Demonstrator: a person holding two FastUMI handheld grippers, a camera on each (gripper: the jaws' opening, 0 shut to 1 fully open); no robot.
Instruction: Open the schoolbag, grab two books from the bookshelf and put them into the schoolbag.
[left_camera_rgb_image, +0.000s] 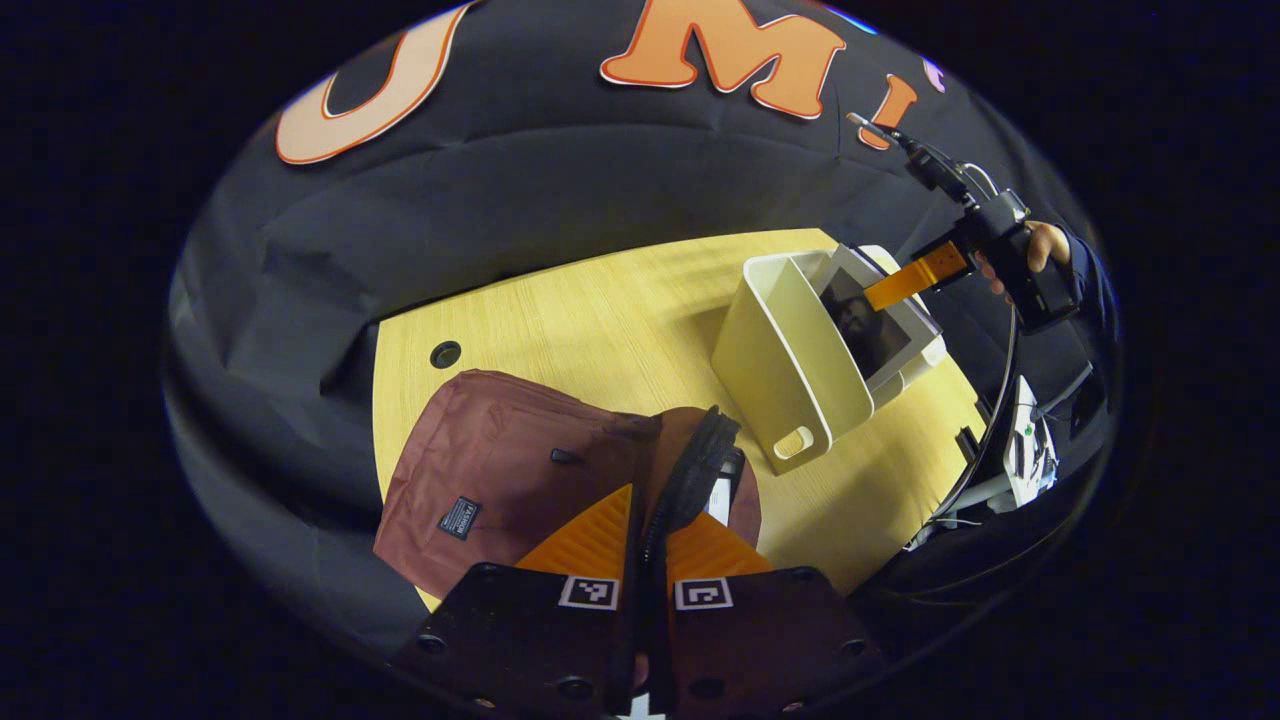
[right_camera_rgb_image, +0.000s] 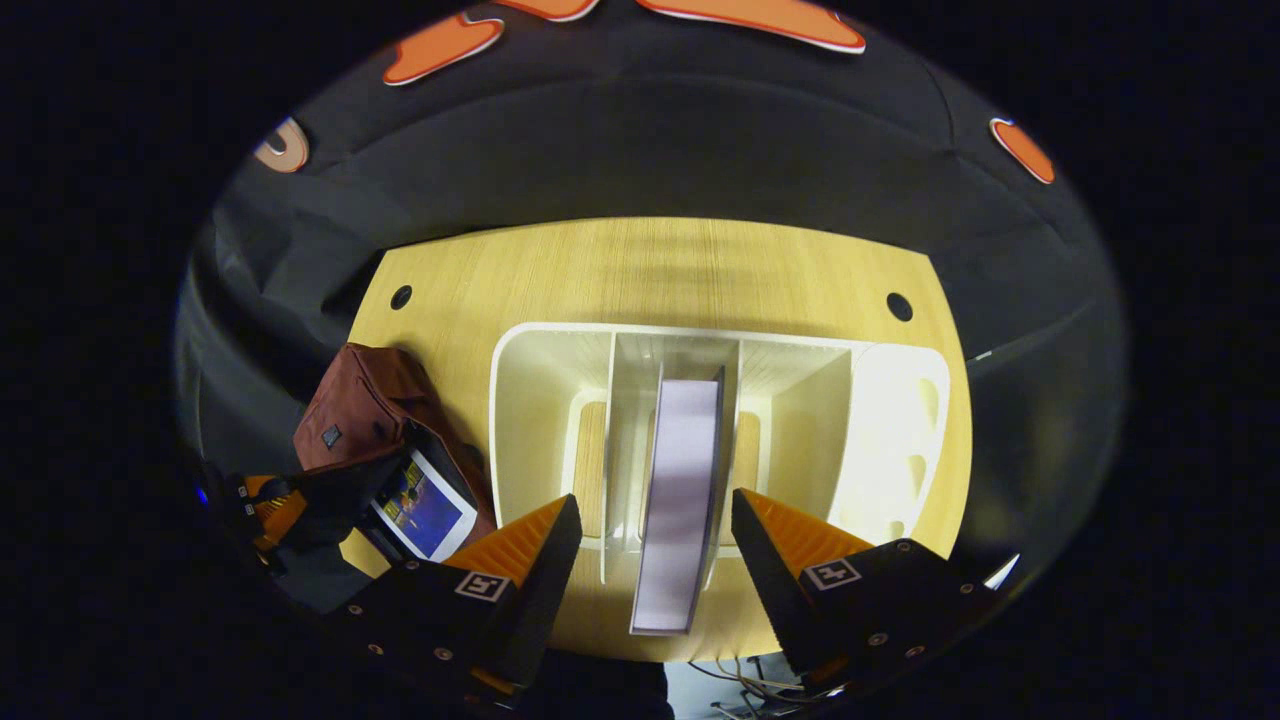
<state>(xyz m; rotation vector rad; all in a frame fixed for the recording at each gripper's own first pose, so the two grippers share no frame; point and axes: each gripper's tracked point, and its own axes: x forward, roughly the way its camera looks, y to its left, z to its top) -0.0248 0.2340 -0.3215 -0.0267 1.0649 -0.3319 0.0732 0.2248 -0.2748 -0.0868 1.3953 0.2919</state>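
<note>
Step in hand: right gripper (right_camera_rgb_image: 655, 545) is hovering over the bookshelf (right_camera_rgb_image: 540, 400), jaws spread wide on either side of the upright book (right_camera_rgb_image: 680, 500), not yet touching it; second book, I judge.
Doing it well: fingers should be dropping evenly down both covers, closing near the spine's top, then lifting straight up so the dividers aren't snagged.
Left gripper (left_camera_rgb_image: 645, 545): clamped on the schoolbag's dark strap (left_camera_rgb_image: 690, 470), holding the mouth up.
Schoolbag (right_camera_rgb_image: 365, 405): maroon, lying on the table (right_camera_rgb_image: 650, 265) just left of the shelf; one book (right_camera_rgb_image: 425, 505) already sitting inside the opening.
Bookshelf contents: one book in the middle slot; other slots looking bare.
</note>
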